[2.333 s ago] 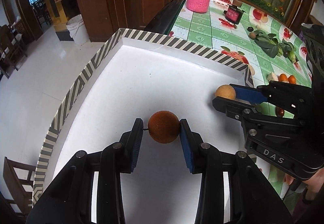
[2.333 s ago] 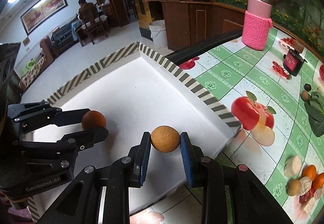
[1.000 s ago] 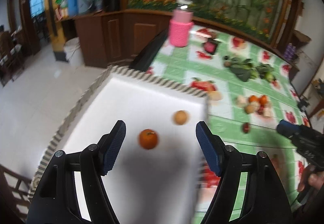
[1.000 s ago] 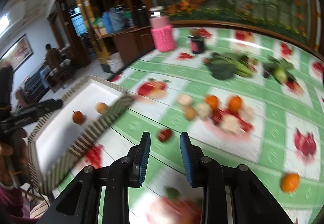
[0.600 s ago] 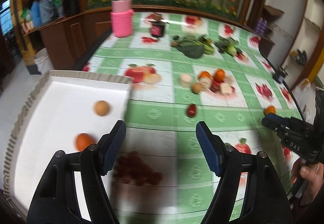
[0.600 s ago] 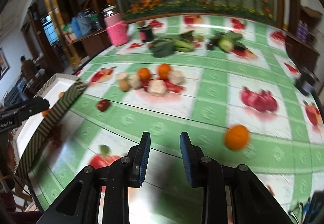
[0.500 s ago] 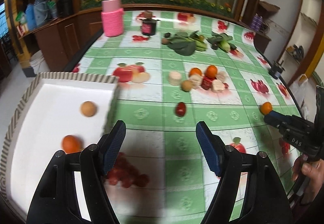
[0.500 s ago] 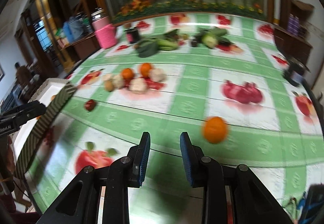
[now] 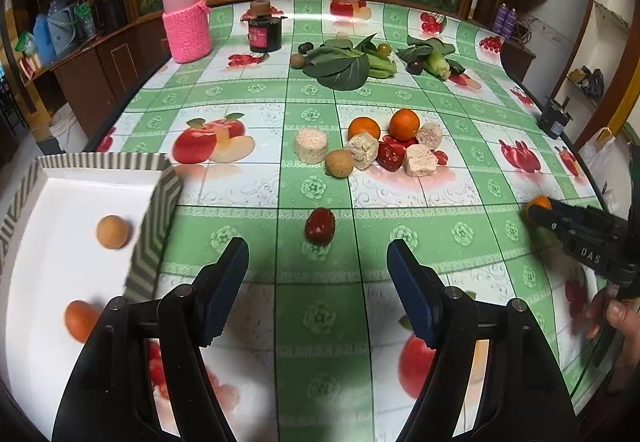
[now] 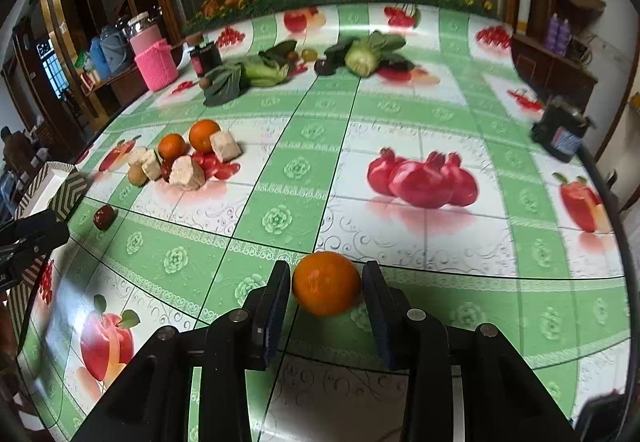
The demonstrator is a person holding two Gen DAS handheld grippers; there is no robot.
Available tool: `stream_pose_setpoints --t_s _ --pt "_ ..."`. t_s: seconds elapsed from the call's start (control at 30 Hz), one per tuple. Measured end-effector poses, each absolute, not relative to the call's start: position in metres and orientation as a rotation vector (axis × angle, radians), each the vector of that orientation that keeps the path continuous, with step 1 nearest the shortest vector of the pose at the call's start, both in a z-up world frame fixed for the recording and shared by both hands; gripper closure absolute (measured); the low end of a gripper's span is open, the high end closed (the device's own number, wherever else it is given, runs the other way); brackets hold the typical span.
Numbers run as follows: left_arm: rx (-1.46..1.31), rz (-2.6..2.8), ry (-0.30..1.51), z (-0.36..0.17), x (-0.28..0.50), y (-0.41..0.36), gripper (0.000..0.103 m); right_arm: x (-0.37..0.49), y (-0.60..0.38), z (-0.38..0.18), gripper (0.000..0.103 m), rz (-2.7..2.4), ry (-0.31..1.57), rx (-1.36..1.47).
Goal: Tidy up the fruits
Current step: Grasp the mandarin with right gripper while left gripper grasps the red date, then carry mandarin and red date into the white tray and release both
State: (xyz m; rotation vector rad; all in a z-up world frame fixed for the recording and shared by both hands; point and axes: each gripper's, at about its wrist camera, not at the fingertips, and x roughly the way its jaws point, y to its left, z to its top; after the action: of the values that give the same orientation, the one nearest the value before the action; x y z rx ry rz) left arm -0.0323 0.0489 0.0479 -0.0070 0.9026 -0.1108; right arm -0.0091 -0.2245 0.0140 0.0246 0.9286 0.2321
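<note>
Orange [image 10: 326, 283] sits between the right gripper's [image 10: 326, 300] opening jaws.

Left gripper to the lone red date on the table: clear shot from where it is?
Probably yes. The red date lies alone on bare tablecloth just ahead of the left gripper, roughly centred between its wide-open jaws. Nothing stands between them; the tray is off to the side.

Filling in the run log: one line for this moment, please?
left gripper: open, over red fruit | right gripper: opening around orange | tray: two fruits
</note>
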Motion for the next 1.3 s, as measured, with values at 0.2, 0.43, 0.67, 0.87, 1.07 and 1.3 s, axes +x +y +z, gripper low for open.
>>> stream_pose_setpoints --t_s 0.2,0.43,0.67,0.87,1.07,1.3 --pt "0.005 -0.097 0.936 0.030 -0.009 0.041 0.031 -0.011 -0.229 0.009 0.067 0.276 0.903 0.096" --pt "0.057 -0.100 0.949 0.011 0.003 0.033 0.059 -0.011 -0.229 0.008 0.068 0.298 0.893 0.106" --pt "0.014 -0.118 0.941 0.015 -0.004 0.041 0.084 -0.014 -0.229 0.012 0.069 0.316 0.880 0.126" --pt "-0.009 -0.137 0.910 0.032 -0.024 0.049 0.084 -0.024 -0.215 0.022 0.069 0.362 0.854 0.151" --pt "-0.022 -0.131 0.869 0.053 -0.049 0.064 0.084 -0.036 -0.184 0.034 0.069 0.419 0.840 0.120" --pt "-0.020 -0.088 0.820 0.076 -0.078 0.098 0.084 -0.047 -0.143 0.047 0.069 0.498 0.822 0.093"
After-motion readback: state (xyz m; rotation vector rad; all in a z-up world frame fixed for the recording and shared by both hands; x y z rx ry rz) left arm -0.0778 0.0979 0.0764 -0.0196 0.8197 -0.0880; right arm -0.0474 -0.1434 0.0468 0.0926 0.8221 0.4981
